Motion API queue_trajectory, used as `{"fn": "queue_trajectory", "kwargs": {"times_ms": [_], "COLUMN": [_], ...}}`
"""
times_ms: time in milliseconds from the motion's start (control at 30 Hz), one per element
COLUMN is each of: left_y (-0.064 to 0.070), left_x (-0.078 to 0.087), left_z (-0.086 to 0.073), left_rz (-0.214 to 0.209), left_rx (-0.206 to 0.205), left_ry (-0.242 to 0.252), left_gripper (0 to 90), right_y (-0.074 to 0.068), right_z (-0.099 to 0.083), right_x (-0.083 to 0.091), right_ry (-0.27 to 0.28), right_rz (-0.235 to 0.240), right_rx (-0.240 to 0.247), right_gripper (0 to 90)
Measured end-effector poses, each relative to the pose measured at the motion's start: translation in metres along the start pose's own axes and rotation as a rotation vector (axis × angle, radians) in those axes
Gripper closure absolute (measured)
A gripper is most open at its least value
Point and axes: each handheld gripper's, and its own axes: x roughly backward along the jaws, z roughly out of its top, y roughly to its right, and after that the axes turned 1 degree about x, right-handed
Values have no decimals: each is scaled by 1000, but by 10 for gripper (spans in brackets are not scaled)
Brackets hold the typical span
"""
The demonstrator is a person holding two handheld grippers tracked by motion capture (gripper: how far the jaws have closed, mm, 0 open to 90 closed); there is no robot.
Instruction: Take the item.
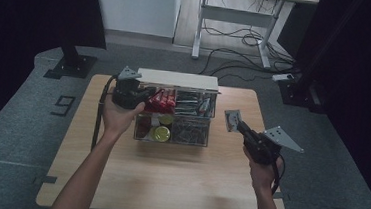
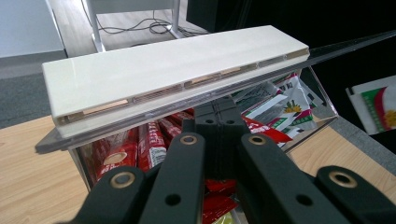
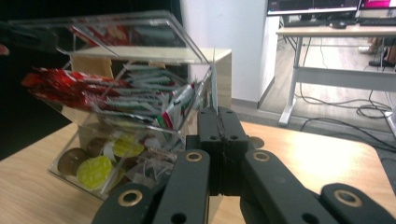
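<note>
A light wooden counter (image 1: 168, 173) stands on a grey carpeted floor (image 1: 17, 116), seen from above. At the far middle of the counter sits a clear plastic organiser box (image 1: 175, 116) with several compartments. Its clear lid (image 2: 355, 44) is raised, and a long cream-white bar (image 1: 178, 79) runs along the lid's top edge.

The back row of the box holds red snack packets (image 1: 162, 100) on the left and white and green sachets (image 1: 193, 104) on the right. The front row holds round yellow-green and brown capsules (image 1: 161, 132) on the left and small clear-wrapped items (image 1: 190, 131) on the right.

A person's bare forearms reach in from the near edge. The left gripper (image 1: 141, 98) is at the box's back left corner, over the red packets. In the left gripper view its black fingers (image 2: 219, 116) are pressed together, pointing into the box under the white bar, with nothing seen between them.

The right gripper (image 1: 232, 120) is held just beside the right end of the box. Its fingers (image 3: 223, 135) are closed on a small flat sachet (image 1: 231, 119), which stands up edge-on between them in the right gripper view.

Behind the counter, cables (image 1: 238, 43) lie under a white-legged desk (image 1: 240, 18).
</note>
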Motion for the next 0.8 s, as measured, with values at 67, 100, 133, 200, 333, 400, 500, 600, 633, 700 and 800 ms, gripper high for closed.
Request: {"fn": "queue_trajectory", "kwargs": {"times_ms": [67, 100, 133, 200, 333, 400, 500, 600, 633, 700, 800], "left_y": [0, 0, 0, 0, 0, 0, 0, -1, -1, -1, -1], "left_x": [0, 0, -1, -1, -1, -1, -2, -2, -2, -2, -2], "left_z": [0, 0, 0, 0, 0, -1, -2, -2, -3, -2, -2], "left_rz": [0, 0, 0, 0, -1, -2, -2, -3, -3, -3, -4], "left_rx": [0, -1, 0, 0, -1, 0, 1, 2, 2, 2, 3], "left_ry": [0, 0, 0, 0, -1, -1, -4, -5, -5, -6, -6], "left_gripper": [900, 900, 900, 900, 900, 900, 900, 900, 900, 900, 900], "right_y": [2, 2, 4, 6, 9, 10, 14, 16, 19, 20, 22], "right_z": [-4, -6, -10, -14, -21, -23, -32, -37, -41, -44, -50], "right_x": [-3, -4, -6, -7, -10, -11, -15, -18, -19, -20, -24], "right_ry": [-15, -20, -29, -37, -53, -57, -77, -88, -94, -97, -110], "right_rz": [0, -2, -3, -9, -20, -22, -32, -33, -35, -38, -45], "right_rx": [-7, -9, -15, -20, -26, -28, -38, -48, -53, -56, -65], "right_gripper": [893, 893, 893, 893, 893, 893, 893, 893, 893, 893, 893]}}
